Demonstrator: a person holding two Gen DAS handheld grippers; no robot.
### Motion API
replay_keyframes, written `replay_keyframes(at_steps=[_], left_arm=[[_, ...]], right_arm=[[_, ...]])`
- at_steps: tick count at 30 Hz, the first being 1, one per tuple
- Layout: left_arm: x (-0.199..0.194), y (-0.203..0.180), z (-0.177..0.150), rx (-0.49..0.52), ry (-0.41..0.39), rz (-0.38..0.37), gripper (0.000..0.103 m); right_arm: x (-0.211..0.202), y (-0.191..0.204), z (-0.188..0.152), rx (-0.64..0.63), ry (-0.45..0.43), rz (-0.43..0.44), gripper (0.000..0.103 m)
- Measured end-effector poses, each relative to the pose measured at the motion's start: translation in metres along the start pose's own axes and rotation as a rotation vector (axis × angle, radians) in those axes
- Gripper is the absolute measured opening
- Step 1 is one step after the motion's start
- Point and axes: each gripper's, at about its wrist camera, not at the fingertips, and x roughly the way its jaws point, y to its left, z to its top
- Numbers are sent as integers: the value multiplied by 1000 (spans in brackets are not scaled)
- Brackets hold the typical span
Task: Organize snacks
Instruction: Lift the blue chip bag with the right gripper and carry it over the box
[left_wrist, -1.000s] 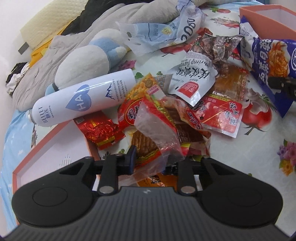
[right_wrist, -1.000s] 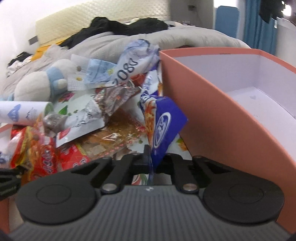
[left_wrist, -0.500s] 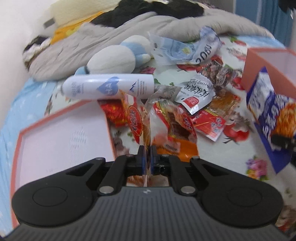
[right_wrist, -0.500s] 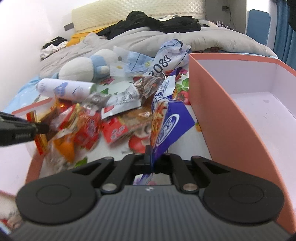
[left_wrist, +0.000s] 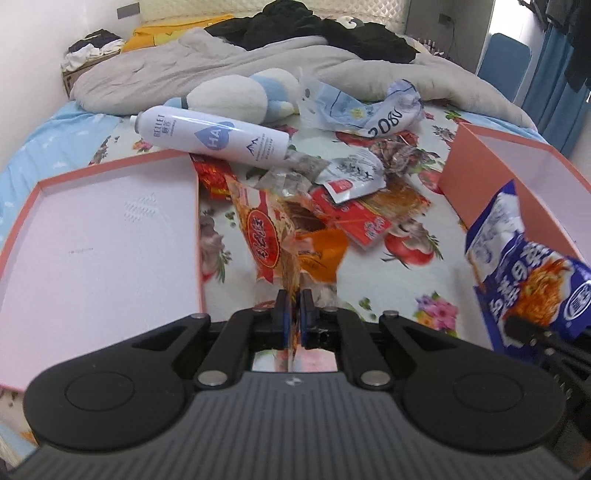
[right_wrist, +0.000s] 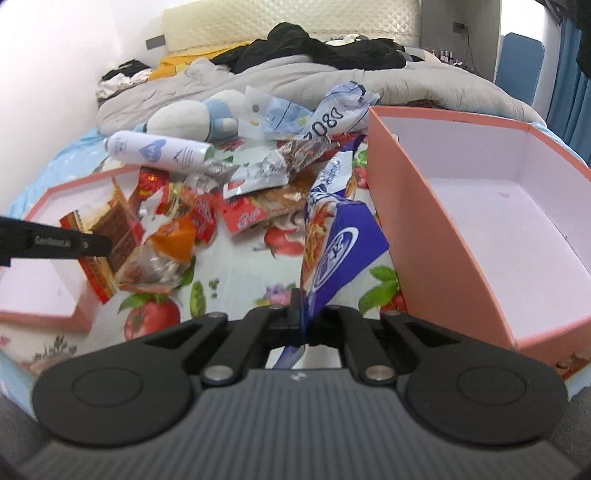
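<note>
My left gripper (left_wrist: 293, 319) is shut on a red snack packet (left_wrist: 266, 240), and a clear orange packet (left_wrist: 319, 254) hangs with it above the flowered bedsheet. The right wrist view shows that left gripper (right_wrist: 99, 243) from the side, with the red packet (right_wrist: 118, 229) over the corner of the shallow pink lid (right_wrist: 33, 284). My right gripper (right_wrist: 304, 319) is shut on a blue noodle bag (right_wrist: 340, 243), held up just left of the deep pink box (right_wrist: 424, 229). The blue noodle bag (left_wrist: 535, 284) also shows at the right of the left wrist view.
A pile of loose snack packets (left_wrist: 362, 195) lies on the sheet between the pink lid (left_wrist: 99, 240) and the pink box (left_wrist: 517, 177). Behind it are a white bottle (left_wrist: 221, 138), a plush toy (left_wrist: 240, 98), crumpled bags and a grey quilt.
The left jaws closed on the red packet in the pile. Both grippers then rose and drew back with their packets, so more of the bed shows.
</note>
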Motion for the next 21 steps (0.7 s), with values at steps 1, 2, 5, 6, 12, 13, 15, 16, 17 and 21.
replay_keyframes(at_steps=[1,2,5,6,12,13,15,16,17,21], left_arm=[[-3,0,-1,-9,-3,-8,6],[-7,0,-1,-22,-9,-22,6],[-18,1,2,-28,-23,-31,6],[-22,4,5,-47,-28,-33,6],[-41,14,15,-88,-49,-64,6],[-43,12,14,-89,-45,-67,6],[-47,6,10,-98,-41,-82,6],[-50,1,8,-95,-42,-87,6],[-54,-5,5,-91,-44,-89,6],[-67,-26,-1,-102,-55,-102,6]], right_arm=[[-1,0,-2,-3,7,-1,3],[-3,1,-3,-7,9,0,3],[-9,3,-6,-18,7,-10,3],[-11,3,-5,-13,9,-16,3],[-29,-2,2,29,-26,-29,3],[-32,-3,3,24,-35,-29,3],[-38,-6,5,29,-40,-11,3],[-41,-7,6,30,-43,-2,3],[-44,-8,7,27,-49,5,3],[-62,-16,11,30,-71,34,3]])
